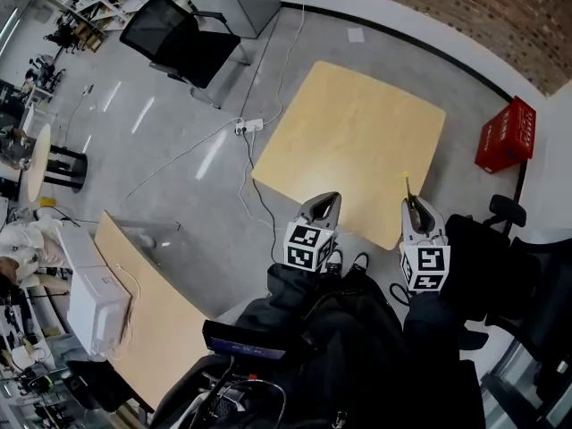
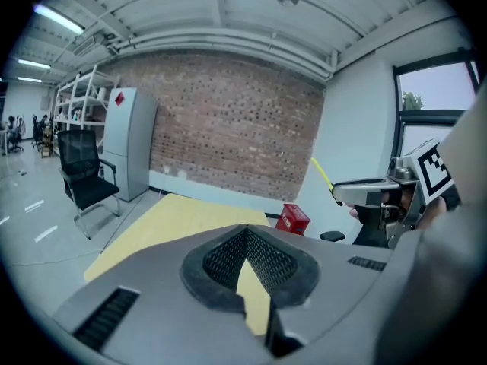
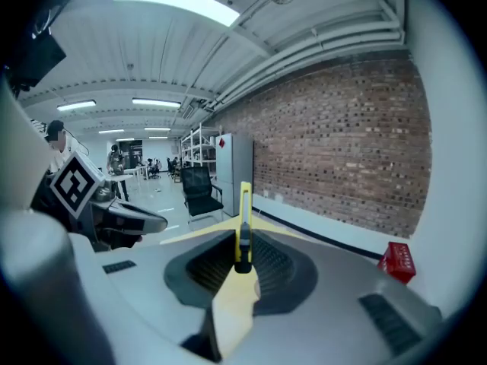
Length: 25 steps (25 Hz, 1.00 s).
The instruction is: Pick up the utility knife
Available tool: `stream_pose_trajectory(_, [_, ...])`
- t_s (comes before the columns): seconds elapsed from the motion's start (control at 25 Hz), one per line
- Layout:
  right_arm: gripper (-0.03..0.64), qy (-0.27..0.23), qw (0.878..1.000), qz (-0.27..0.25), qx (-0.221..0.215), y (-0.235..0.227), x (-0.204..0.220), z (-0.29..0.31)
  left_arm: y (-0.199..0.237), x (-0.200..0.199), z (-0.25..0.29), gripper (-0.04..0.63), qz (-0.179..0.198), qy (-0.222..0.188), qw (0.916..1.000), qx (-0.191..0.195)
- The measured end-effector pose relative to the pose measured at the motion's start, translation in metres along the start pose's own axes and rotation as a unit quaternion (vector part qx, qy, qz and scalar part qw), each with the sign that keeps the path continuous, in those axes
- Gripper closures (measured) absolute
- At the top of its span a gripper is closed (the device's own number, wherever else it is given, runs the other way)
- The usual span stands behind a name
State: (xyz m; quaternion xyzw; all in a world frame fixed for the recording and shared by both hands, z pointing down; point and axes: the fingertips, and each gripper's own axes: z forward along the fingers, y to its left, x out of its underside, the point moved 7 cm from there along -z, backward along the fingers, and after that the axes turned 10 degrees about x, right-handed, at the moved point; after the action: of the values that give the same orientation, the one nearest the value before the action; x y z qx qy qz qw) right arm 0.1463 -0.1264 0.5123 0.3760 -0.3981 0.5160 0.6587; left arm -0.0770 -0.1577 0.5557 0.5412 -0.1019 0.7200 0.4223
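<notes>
The right gripper (image 1: 412, 207) is holding the knife (image 3: 243, 219). Its fingers are clamping on the dark lower part, and the yellow body is sticking up past the tips, roughly in line with the gripper. Both grippers are hovering well above the tabletop (image 1: 349, 132), so the knife is hanging in the air, apart from any surface. The pick-up itself is looking done. The left gripper (image 1: 326, 202) is hanging beside the right one with its fingers together and nothing between them (only the tabletop is showing through the slit behind the tips).

The knife is looking like a slim, stiff, plastic-bodied tool, probably light, so weight is hardly the worry. The smooth casing may be proving a little slippery. With the grip sitting near one end, the long free part could be levering it round if the hand is swinging. A hold nearer the middle, across the flat sides and away from the blade end, would be feeling steadier. Whether a blade is out, I cannot tell.
</notes>
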Motion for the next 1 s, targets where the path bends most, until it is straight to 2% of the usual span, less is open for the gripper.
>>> stream_pose_trajectory(0.28, [0.548,-0.069,0.997,0.022,0.019,-0.009,-0.042,-0.039,-0.02,-0.045,-0.016,0.598,0.04,-0.06,0.9974,0.0])
stream_pose_trajectory(0.64, [0.548,-0.152,0.988,0.018,0.027,-0.014,-0.088,-0.078,-0.055,-0.099,-0.031,0.598,0.096,-0.128,0.987,0.016])
stream_pose_trajectory(1.0, [0.548,-0.195,0.98,0.009,0.027,-0.017,-0.111,-0.093,-0.073,-0.126,-0.035,0.598,0.117,-0.159,0.9798,0.031])
